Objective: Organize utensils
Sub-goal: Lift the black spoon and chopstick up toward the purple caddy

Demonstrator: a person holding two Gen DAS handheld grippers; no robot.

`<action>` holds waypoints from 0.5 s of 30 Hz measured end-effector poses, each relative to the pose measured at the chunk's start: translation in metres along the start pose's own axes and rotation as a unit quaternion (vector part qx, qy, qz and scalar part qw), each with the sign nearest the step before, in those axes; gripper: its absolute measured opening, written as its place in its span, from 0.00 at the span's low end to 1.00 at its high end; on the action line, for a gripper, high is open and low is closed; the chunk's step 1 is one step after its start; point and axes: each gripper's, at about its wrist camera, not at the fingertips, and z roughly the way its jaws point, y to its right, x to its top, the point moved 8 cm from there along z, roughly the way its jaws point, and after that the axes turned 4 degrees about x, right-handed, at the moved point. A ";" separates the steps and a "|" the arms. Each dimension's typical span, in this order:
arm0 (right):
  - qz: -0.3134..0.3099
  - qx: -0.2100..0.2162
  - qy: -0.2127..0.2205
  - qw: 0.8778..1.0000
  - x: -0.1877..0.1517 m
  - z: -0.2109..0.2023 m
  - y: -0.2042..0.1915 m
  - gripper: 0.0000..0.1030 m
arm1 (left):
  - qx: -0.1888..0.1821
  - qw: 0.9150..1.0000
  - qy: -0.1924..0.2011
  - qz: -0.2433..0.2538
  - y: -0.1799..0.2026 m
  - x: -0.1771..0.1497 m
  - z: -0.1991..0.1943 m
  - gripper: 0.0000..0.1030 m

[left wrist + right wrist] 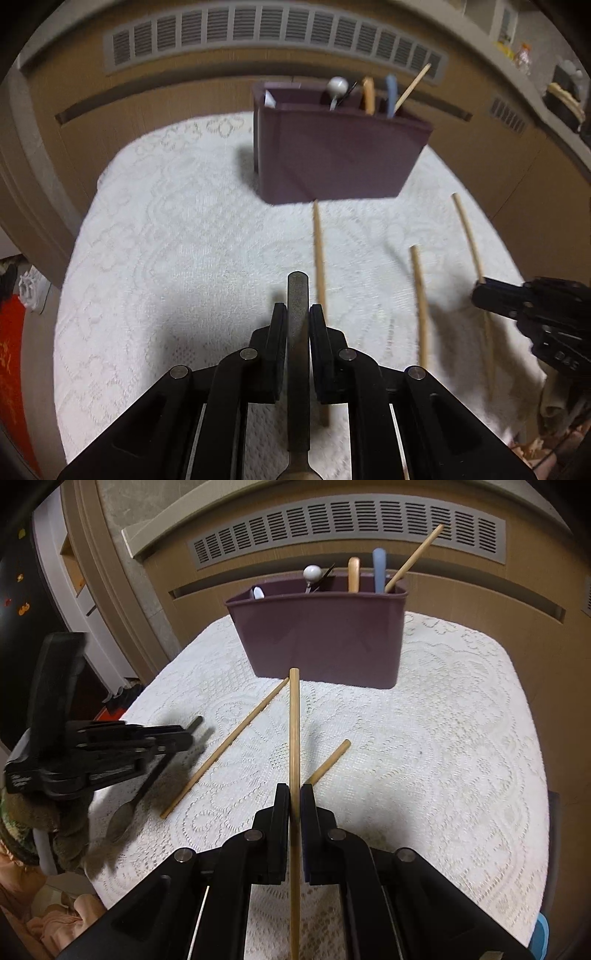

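Note:
A dark purple utensil holder (332, 155) (321, 638) stands at the far side of the white lace tablecloth (184, 240) and holds several utensils. My left gripper (298, 314) is shut on the handle of a metal spoon (298, 332); in the right wrist view the spoon (122, 821) hangs below it (184, 734) over the table's left edge. My right gripper (294, 794) is shut on a wooden chopstick (294, 731) that points at the holder; the gripper shows at the right in the left wrist view (480, 293). Two more chopsticks (225, 746) (330, 758) lie on the cloth.
A brown cabinet with a grey vent grille (347, 520) stands behind the table. Shelves with small items (561, 88) are at the far right. A red object (11, 369) sits off the table's left side.

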 end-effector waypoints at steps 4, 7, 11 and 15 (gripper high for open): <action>-0.004 -0.006 0.017 1.000 0.002 -0.018 -0.007 0.06 | -0.015 0.999 0.043 0.003 0.007 0.006 -0.039 0.12; -0.011 -0.008 0.032 0.999 0.005 -0.031 -0.013 0.06 | -0.025 0.997 0.075 0.005 0.013 0.012 -0.067 0.12; -0.018 -0.011 0.057 0.998 0.013 -0.050 -0.022 0.06 | -0.037 0.992 0.118 0.011 0.022 0.025 -0.099 0.12; -0.023 -0.010 0.094 0.995 0.031 -0.075 -0.029 0.06 | -0.049 0.985 0.163 0.002 0.027 0.048 -0.128 0.12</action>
